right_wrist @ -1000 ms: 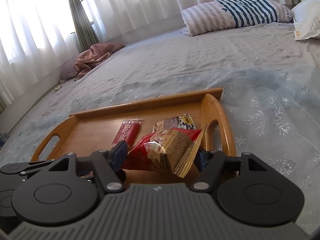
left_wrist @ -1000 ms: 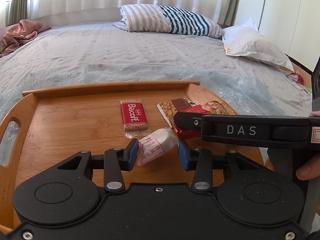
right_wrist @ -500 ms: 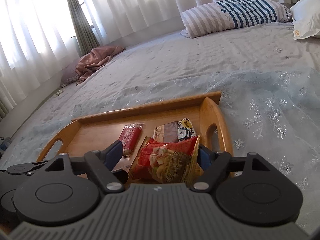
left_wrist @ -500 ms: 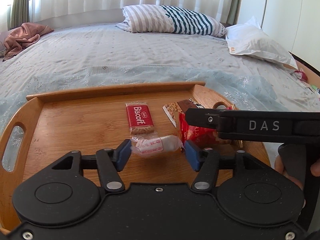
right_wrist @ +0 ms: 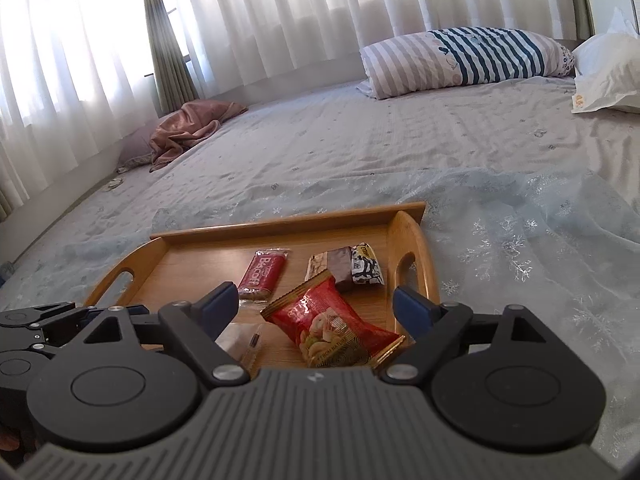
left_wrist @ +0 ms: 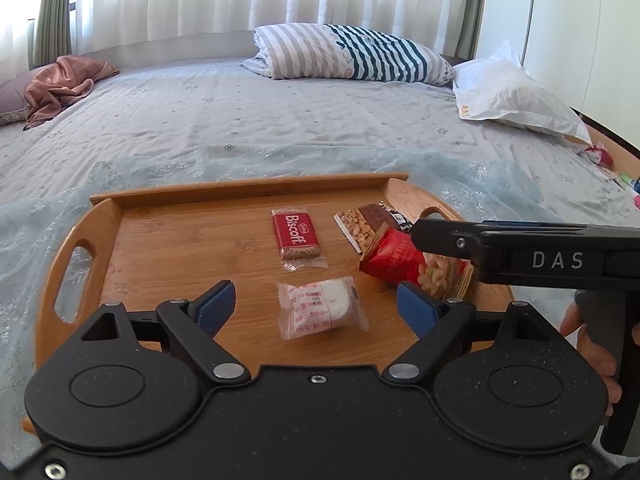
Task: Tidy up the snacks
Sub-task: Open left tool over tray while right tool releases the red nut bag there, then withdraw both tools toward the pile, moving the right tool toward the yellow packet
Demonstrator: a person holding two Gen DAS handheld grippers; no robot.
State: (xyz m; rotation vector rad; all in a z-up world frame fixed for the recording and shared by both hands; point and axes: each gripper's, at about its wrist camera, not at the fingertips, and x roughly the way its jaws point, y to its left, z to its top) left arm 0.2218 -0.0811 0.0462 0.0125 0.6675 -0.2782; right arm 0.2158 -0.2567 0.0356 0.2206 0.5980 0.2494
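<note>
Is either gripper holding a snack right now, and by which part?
Nothing is held. The left gripper and right gripper have just been opening, pads clear.

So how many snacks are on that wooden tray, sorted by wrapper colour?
Red wrappers: 2, the Biscoff biscuit and the nut packet.
Clear wrapper: 1, the white rice cake.
Brown and tan wrapper: 1, the peanut chocolate bar.
Total: 4 on the tray.

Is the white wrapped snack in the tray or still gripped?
In the tray. The white wrapped snack lies flat on the wooden tray; left gripper open, just opened.
</note>
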